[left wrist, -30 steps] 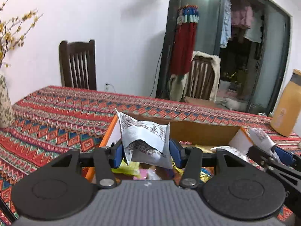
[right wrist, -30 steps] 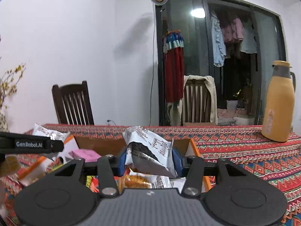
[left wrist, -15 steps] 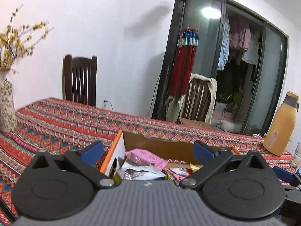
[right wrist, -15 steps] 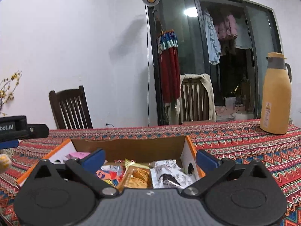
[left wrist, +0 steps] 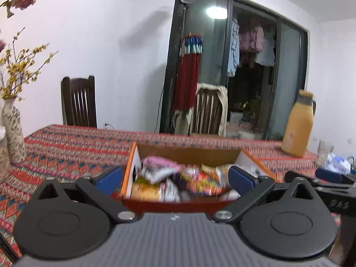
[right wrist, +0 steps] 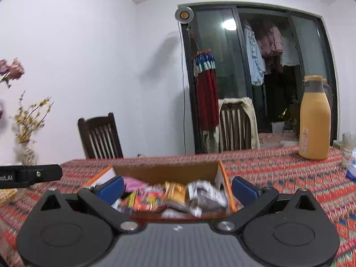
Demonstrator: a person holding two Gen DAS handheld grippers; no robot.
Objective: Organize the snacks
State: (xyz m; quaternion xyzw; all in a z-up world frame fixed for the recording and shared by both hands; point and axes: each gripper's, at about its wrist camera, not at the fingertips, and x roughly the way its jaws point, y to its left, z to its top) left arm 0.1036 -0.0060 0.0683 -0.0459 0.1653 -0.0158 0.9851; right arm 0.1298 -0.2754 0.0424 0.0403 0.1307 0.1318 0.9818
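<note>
Left wrist view: my left hand-held gripper (left wrist: 175,176) stands spread wide and holds nothing, its blue pads (left wrist: 109,176) either side of the near wall of the cardboard box (left wrist: 189,150), which sits toward the middle of the patterned surface (left wrist: 66,142). The snack packets (left wrist: 178,180) lie heaped inside, a pink one on the box's left side. A vase of yellow sprigs (left wrist: 13,131) marks the surface's left edge, an orange flask (left wrist: 297,126) its far right.

Right wrist view: my right hand-held gripper (right wrist: 178,188) is likewise spread wide and empty, framing the same box (right wrist: 164,171) and the packets (right wrist: 169,197) within. Its jaws have just been opening, as have the left's, and nothing sits between them. I judge this the release after a drop-off; next, I would look for any loose packet beyond the box, none of which I can make out here.
</note>
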